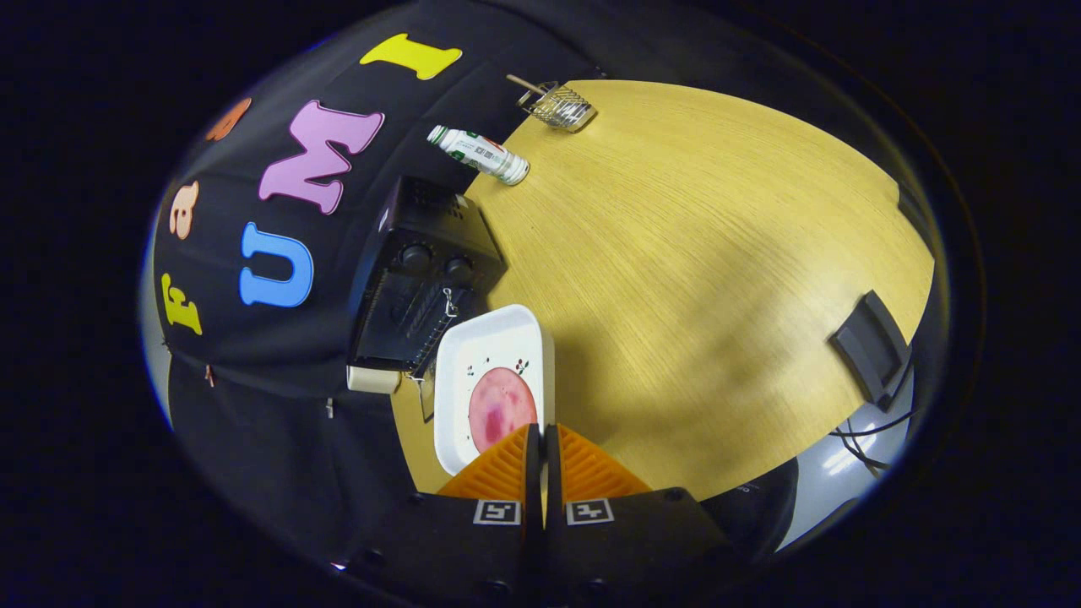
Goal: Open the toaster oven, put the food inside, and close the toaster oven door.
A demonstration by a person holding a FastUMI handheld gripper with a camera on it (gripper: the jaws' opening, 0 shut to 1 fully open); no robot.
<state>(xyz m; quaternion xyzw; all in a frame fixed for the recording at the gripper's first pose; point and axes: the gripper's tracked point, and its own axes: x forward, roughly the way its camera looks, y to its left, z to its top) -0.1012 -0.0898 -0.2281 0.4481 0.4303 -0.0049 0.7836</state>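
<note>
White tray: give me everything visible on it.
The tray is white, rectangular with rounded corners and a raised rim, looks like plastic or ceramic. A round pink slice of food lies in it beside small dark specks. The tool has its fingers closed on the tray's near rim, holding it tilted. Its far end sits just before the black toaster oven, above the wooden table.

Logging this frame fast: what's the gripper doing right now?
Gripper: shut on the rim of the white tray with the food.
</note>
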